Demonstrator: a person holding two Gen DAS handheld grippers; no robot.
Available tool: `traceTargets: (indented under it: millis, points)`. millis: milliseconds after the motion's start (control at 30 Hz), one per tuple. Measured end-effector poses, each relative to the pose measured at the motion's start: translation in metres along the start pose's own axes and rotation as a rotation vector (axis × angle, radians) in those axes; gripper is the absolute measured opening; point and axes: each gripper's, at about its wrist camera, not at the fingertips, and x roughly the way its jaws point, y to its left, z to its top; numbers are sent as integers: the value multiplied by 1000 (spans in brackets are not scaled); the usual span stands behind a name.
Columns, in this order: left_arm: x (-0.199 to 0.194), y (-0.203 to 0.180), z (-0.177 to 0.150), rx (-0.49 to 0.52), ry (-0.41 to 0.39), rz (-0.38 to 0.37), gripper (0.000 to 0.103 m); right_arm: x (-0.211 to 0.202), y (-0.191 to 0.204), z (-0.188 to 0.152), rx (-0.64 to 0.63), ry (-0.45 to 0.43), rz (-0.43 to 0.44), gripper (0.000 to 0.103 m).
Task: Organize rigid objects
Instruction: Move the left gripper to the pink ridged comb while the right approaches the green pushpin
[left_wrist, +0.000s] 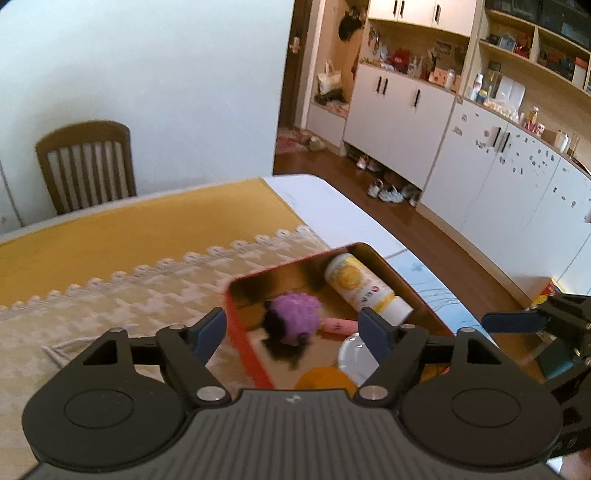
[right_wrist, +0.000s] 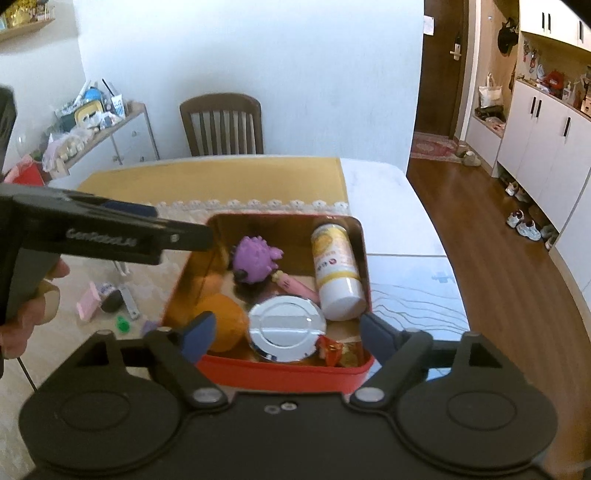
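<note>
Both tongs, left (left_wrist: 291, 332) and right (right_wrist: 286, 332), gape empty above the red rectangular metal tin (right_wrist: 288, 373), while loose small items (right_wrist: 110, 299) lie nearer the left hand.

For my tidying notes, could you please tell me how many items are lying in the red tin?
6 visible: bottle right, purple toy at back, pink stick mid, orange front-left, round mirror front, wrapped snack front-right; more may hide beneath.

One red tin (right_wrist: 280, 369) at frame centre holds one purple spiky toy (right_wrist: 255, 260), one yellow-white bottle (right_wrist: 334, 273), one orange (right_wrist: 223, 325), one round mirror (right_wrist: 286, 328), one pink stick (right_wrist: 295, 286)
</note>
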Motion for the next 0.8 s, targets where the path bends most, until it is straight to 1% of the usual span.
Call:
traceTargets:
  millis: [100,167,233,367,600,733,800]
  points:
    - [-15,14,-4,12,-15,4,79,-3,9,0,13,-14,10,92]
    - [-24,24,-6,16,-25,14,83,-5,19,-1,12,-26,19,99]
    - [-33,34,-9,18,-40,21,85,-7,29,-1,8,-38,27,102]
    - [-47,57,-15,16,-44,33,85,-7,51,-2,6,-49,47,103]
    - [-63,99,-34,16,-50,79,85,3,88,-3,-2,-30,48,103]
    - [-66,123,-48,3,-30,90,85,10,110,-6,-18,-12,53,103]
    - [-65,132,-56,13,-15,79,85,15,121,-9,-32,2,58,103]
